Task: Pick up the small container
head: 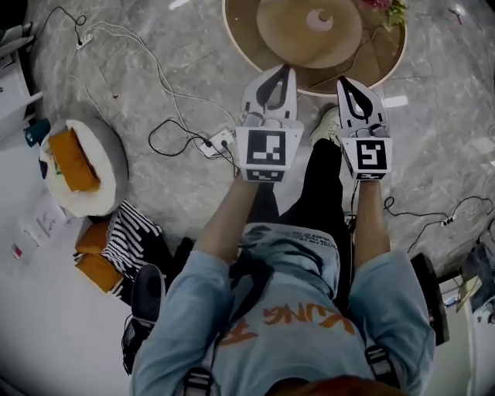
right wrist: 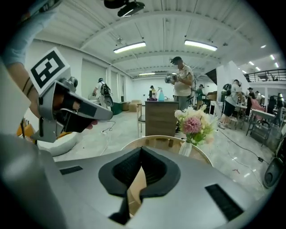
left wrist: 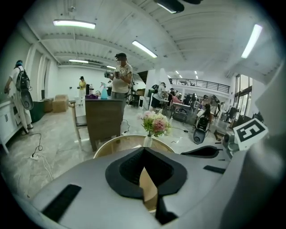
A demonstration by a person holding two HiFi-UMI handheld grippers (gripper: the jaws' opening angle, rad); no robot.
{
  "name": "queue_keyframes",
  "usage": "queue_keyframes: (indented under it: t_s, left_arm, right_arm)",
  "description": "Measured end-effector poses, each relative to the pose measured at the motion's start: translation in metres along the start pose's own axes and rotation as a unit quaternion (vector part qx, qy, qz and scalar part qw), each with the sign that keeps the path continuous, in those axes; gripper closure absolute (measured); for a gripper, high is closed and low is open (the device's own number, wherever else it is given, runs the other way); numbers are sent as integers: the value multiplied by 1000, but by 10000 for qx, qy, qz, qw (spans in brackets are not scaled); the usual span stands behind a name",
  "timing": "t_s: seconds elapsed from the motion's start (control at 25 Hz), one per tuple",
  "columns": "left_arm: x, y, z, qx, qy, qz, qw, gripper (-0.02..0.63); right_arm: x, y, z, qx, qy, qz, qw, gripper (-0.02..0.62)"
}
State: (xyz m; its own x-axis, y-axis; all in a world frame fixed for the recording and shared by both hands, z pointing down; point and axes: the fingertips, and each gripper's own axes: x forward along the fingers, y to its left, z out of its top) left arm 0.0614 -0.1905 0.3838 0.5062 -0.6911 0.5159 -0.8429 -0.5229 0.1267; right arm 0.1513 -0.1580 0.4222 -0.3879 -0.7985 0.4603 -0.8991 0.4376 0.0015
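Note:
A small pale pink container sits at the middle of a round wooden table at the top of the head view. A vase of flowers stands on the table's far side. My left gripper and right gripper are held side by side in the air, short of the table's near rim and pointing at it. Both have their jaws shut with nothing between them. In the gripper views the container is hidden behind the jaws.
Cables and a power strip lie on the marble floor to the left. A white pet bed with an orange cushion and a striped cloth lie further left. Beyond the table, a person stands behind a wooden counter.

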Motion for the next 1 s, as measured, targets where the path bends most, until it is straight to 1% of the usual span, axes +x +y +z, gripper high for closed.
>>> queue_keyframes:
  t_s: [0.04,0.08,0.16,0.2,0.24,0.32,0.44,0.52,0.6,0.72,0.84,0.96,1.0]
  left_arm:
    - [8,5,-5,-3,-30,-5,10000,583]
    - [17,9,-11,-15,-26,-8,10000,583]
    - [38,18,-30,-89,71,-1,9999,583]
    - [47,21,-40,-147,131,16,9998,583]
    - [55,24,-50,-216,170,45,9996,583]
    - [74,29,-70,-378,219,128,9990,583]
    - [101,38,-98,-671,276,154,9972,583]
    - [107,44,-115,-808,286,135,9962,583]
    - [110,46,-131,-845,328,137,9958,583]
    - [121,50,-143,-783,334,41,9964,583]
    - [128,54,-150,-705,329,-39,9970,583]
    - [129,58,-157,-793,351,-4,9962,583]
    - [128,61,-160,-854,363,31,9957,583]
  right_arm:
    - [12,2,-7,-157,58,51,9998,583]
    - [23,4,-14,-452,150,96,9988,583]
    - [43,9,-32,-1140,376,202,9926,583]
    - [51,11,-41,-1263,428,260,9907,583]
    - [57,12,-49,-1192,404,302,9916,583]
    - [68,7,-64,-788,251,309,9961,583]
    - [87,-8,-82,-255,101,174,9995,583]
    - [96,-9,-98,-145,176,119,9997,583]
    - [104,-11,-115,-17,324,93,9994,583]
    - [121,-17,-127,349,203,36,9992,583]
    - [135,-26,-134,480,247,-240,9983,583]
    - [146,-33,-140,635,237,-415,9968,582]
    - [151,-33,-140,631,223,-388,9970,554]
